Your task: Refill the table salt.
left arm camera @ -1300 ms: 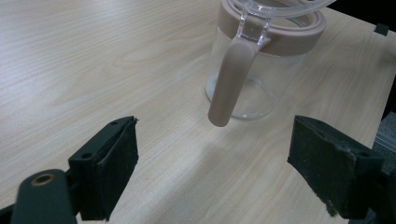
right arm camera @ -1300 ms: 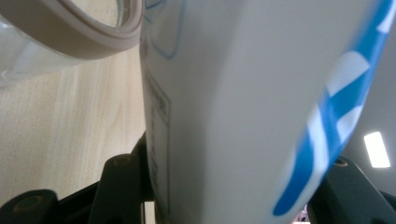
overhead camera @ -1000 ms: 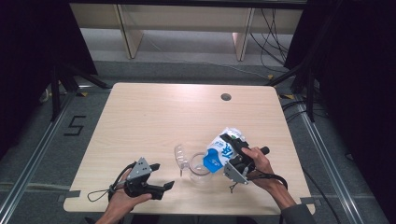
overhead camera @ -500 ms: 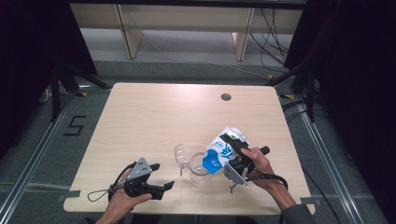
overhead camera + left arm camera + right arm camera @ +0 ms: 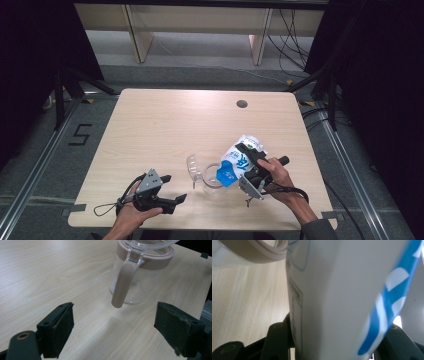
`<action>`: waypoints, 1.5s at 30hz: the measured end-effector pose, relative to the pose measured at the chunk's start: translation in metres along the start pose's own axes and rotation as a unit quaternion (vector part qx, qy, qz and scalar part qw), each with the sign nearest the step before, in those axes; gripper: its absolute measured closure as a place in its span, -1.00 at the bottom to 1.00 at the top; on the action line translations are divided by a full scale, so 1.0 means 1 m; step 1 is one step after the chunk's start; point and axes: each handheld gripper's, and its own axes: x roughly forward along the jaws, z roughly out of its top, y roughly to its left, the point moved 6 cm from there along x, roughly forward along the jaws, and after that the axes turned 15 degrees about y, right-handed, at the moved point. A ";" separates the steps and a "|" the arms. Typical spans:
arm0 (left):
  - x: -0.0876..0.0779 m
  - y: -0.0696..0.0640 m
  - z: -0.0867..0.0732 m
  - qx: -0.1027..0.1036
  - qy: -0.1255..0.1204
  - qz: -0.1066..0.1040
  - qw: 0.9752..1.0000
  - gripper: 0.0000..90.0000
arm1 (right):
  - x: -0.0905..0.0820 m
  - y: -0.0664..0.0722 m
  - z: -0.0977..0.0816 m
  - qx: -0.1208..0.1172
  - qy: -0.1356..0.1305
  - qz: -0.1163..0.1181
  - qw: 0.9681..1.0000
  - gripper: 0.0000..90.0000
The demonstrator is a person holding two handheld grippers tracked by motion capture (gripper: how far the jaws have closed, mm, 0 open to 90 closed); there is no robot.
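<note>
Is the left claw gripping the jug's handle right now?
No, in the left gripper view the left claw stands wide open with the jug handle ahead of it, untouched and clear of both pads.

Left gripper (image 5: 170, 189): black body, grey three-cornered top plate, looping black cable, square black foam-faced pads (image 5: 63, 325). Right gripper (image 5: 248, 169): black, grey plate; grey sleeve (image 5: 317, 231).

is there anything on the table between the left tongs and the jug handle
Nothing visible does. In the left gripper view the left tongs stand open, and bare table lies between them and the jug handle, which points toward them. The right tongs hold the tilted carton on the jug's far side.
</note>
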 end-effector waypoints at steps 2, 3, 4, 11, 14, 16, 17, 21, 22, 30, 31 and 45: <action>0.000 0.000 0.000 -0.001 0.000 0.000 1.000 -0.66 | 0.000 -0.006 0.002 -0.037 -0.005 -0.015 0.999 0.10; 0.000 0.000 0.000 0.000 0.001 0.000 1.000 -0.66 | 0.000 -0.007 0.003 -0.047 -0.007 -0.023 0.999 0.10; 0.000 -0.001 0.000 0.000 -0.001 -0.003 1.000 -0.66 | 0.000 -0.003 0.002 -0.022 -0.003 -0.013 1.000 0.10; 0.000 0.000 0.000 -0.001 0.000 0.000 1.000 -0.66 | 0.001 -0.003 0.003 -0.035 -0.005 -0.015 0.999 0.10; 0.000 -0.001 0.000 0.001 0.000 0.001 1.000 -0.66 | -0.001 -0.006 0.004 -0.059 -0.002 -0.027 0.998 0.10; 0.001 -0.001 0.000 0.002 0.000 -0.002 1.000 -0.66 | 0.000 -0.005 0.004 -0.052 -0.004 -0.022 0.998 0.10; 0.001 -0.001 0.000 0.002 0.000 -0.002 1.000 -0.66 | 0.000 -0.007 0.004 -0.060 -0.005 -0.029 0.998 0.10; 0.001 -0.001 0.000 0.000 -0.001 -0.001 1.000 -0.66 | 0.000 -0.003 0.004 -0.044 -0.003 -0.022 0.999 0.11; 0.001 -0.001 0.000 0.000 -0.001 -0.002 1.000 -0.66 | 0.000 -0.003 0.004 -0.045 -0.004 -0.021 0.999 0.11; 0.001 -0.001 0.000 -0.001 0.000 0.001 1.000 -0.66 | -0.001 -0.004 0.004 -0.051 0.005 -0.029 0.998 0.11; 0.001 -0.001 0.000 0.000 0.000 -0.001 1.000 -0.66 | 0.000 -0.006 0.005 -0.062 -0.002 -0.035 0.997 0.11; 0.001 -0.001 0.000 0.001 0.001 -0.001 1.000 -0.66 | -0.001 -0.005 0.002 -0.066 0.015 -0.040 0.997 0.12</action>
